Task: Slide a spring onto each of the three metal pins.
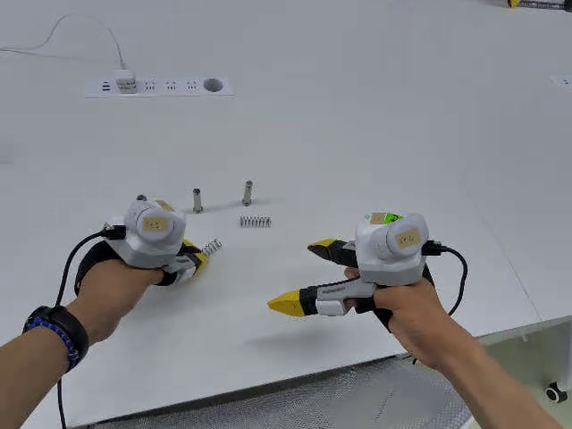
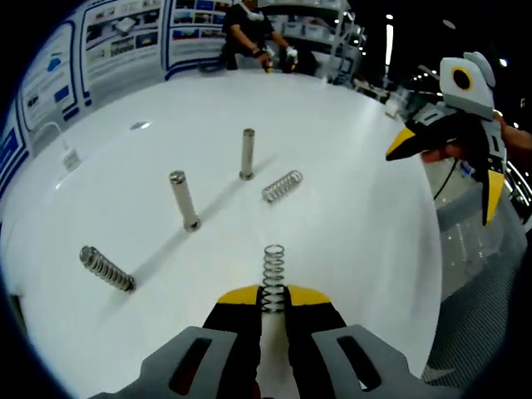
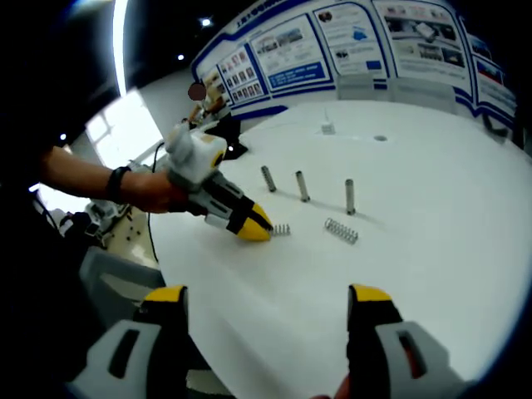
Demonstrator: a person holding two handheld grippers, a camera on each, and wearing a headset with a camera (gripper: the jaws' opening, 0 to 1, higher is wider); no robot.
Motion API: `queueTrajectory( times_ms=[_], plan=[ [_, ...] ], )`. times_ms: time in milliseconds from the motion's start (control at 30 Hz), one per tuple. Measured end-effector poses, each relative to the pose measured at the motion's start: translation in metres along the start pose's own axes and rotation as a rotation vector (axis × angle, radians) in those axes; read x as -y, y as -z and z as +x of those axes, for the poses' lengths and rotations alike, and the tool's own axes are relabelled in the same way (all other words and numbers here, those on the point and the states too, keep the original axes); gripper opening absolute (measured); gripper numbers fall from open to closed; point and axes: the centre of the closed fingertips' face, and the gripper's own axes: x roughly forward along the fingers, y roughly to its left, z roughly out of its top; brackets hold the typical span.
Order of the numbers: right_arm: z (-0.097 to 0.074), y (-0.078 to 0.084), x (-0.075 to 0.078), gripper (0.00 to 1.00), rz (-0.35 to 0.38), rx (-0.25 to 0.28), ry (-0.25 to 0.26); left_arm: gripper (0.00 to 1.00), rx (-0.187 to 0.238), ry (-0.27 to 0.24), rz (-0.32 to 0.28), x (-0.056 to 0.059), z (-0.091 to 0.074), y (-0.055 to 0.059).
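I have one spring (image 2: 273, 266) pinched in my left fingers (image 2: 235, 297), low over the worktop (image 2: 357, 249). A second spring (image 2: 283, 185) lies beside the bare pins (image 2: 183, 199); the third pin (image 2: 106, 268) wears one. My right fingers (image 3: 370, 295) are spread wide by the near edge.

The left gripper (image 2: 263, 298) rises from the bottom edge, its yellow-tipped jaws closed on the lower coils of a spring (image 2: 273, 262). The spring's free end projects beyond the tips, above the white table (image 2: 357, 249). Three metal pins stand on the table ahead. The left pin (image 2: 86, 254) carries a fitted spring (image 2: 112, 273) along its shaft, while the middle pin (image 2: 184, 199) and the far pin (image 2: 247, 153) are bare. A loose spring (image 2: 283, 185) lies flat just beside the far pin, not touching it. At the right edge, the right gripper (image 2: 447, 169) has its jaws spread wide. A person (image 2: 249, 29) stands at the table's far end.
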Motion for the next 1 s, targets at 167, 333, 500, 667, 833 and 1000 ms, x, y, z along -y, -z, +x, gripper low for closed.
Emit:
queueTrajectory(
  times_ms=[167, 333, 500, 667, 833, 1000],
  plan=[
    [0.001, 0.002, -0.004, 0.80, 0.001, -0.002, -0.006, 0.10, 0.000, -0.012, -0.026, 0.000, -0.008, 0.010],
    [0.001, 0.002, -0.006, 0.80, 0.000, 0.000, -0.012, 0.10, 0.007, -0.020, -0.053, -0.002, -0.014, 0.015],
    [0.002, 0.002, -0.008, 0.80, 0.001, 0.000, -0.017, 0.10, 0.016, -0.024, -0.079, -0.002, -0.020, 0.020],
    [0.004, 0.002, -0.013, 0.80, -0.005, -0.004, -0.036, 0.10, 0.023, -0.028, -0.094, 0.002, -0.028, 0.023],
    [0.006, 0.001, -0.018, 0.80, -0.012, -0.006, -0.052, 0.10, 0.040, -0.040, -0.126, 0.005, -0.037, 0.027],
    [0.010, -0.001, -0.023, 0.80, -0.015, -0.004, -0.064, 0.10, 0.064, -0.052, -0.170, 0.006, -0.047, 0.030]
  ],
)
